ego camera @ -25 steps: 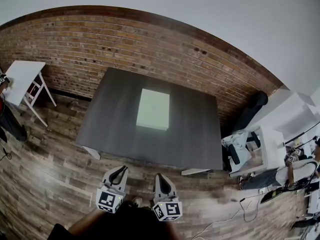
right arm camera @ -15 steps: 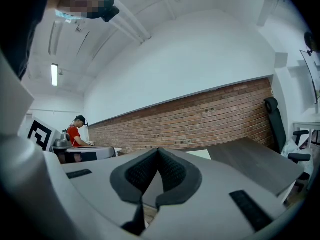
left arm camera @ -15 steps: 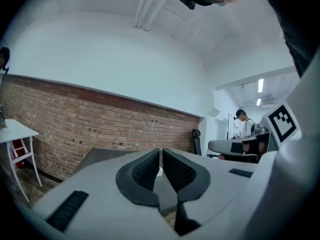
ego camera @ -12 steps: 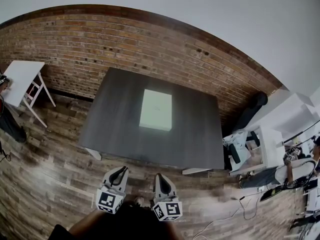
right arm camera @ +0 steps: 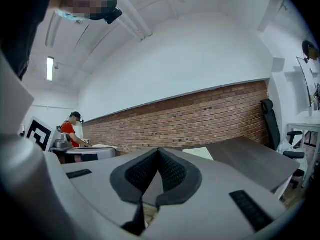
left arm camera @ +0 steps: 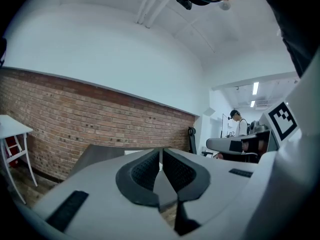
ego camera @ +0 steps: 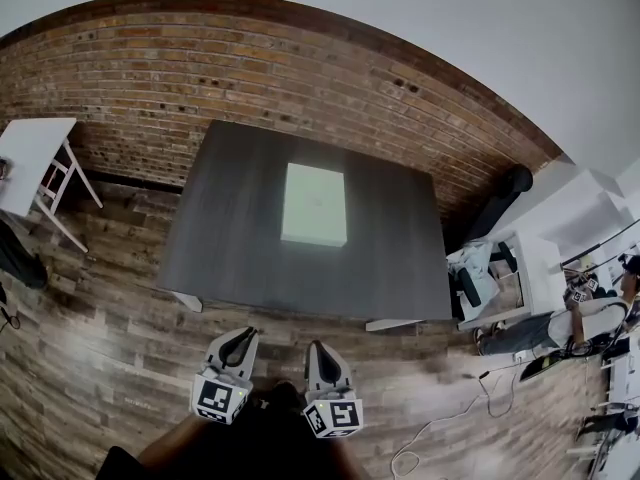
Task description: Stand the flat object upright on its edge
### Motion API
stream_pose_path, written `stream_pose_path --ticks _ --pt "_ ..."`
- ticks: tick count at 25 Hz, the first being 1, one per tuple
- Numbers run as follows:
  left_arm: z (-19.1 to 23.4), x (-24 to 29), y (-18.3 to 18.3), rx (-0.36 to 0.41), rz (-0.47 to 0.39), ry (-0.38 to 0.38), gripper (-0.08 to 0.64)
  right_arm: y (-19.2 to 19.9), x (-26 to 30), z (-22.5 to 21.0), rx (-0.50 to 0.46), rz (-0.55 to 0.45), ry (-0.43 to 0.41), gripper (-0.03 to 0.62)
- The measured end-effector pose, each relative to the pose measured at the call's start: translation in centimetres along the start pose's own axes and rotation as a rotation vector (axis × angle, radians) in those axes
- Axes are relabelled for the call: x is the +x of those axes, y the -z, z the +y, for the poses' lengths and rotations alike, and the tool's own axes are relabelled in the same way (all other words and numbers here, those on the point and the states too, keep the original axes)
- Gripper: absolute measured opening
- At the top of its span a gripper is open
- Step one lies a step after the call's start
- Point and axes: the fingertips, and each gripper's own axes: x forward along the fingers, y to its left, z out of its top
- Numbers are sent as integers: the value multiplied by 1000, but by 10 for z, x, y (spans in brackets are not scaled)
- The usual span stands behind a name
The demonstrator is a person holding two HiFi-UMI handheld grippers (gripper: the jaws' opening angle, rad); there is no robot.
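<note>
On dark table (ego camera: pixel 225 233), flat white object (ego camera: pixel 314 204)

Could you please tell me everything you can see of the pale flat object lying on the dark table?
The flat object is a pale, plain rectangular slab, matte, with a thin side showing at its near edge. It lies flat, not yet upright, near the middle of the dark table, long side running away from the person. Only the table touches it; the left tongs and right tongs are short of the table.
</note>
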Motion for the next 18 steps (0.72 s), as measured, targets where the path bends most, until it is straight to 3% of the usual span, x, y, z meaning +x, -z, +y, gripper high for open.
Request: stream_pose_path --ticks 11,18 --pt "15 18 3 -1 2 2 48 7 22 -12 20 9 12 23" --pt "20 60 5 29 19 -11 48 4 58 -50 35 11 1 23"
